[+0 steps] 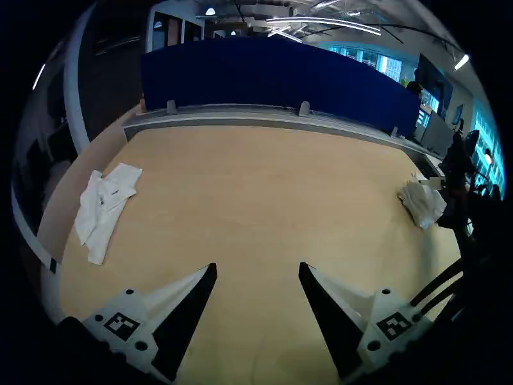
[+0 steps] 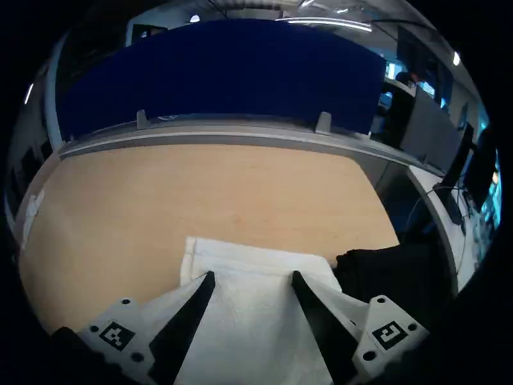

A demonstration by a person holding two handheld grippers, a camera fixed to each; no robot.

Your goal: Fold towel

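A white towel (image 2: pixel 256 308) lies flat and fairly smooth near the right front edge of the bench (image 2: pixel 192 192), its far edge straight. A second white towel (image 1: pixel 106 208) lies loosely rumpled, partly spread, at the bench's left side

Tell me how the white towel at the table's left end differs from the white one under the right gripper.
The left towel lies rumpled, flaps overlapping unevenly; the right towel lies smooth with a straight far edge. The left towel sits well away from the open left gripper; the right towel lies directly beneath the open right gripper. Both are white, on the wooden table.
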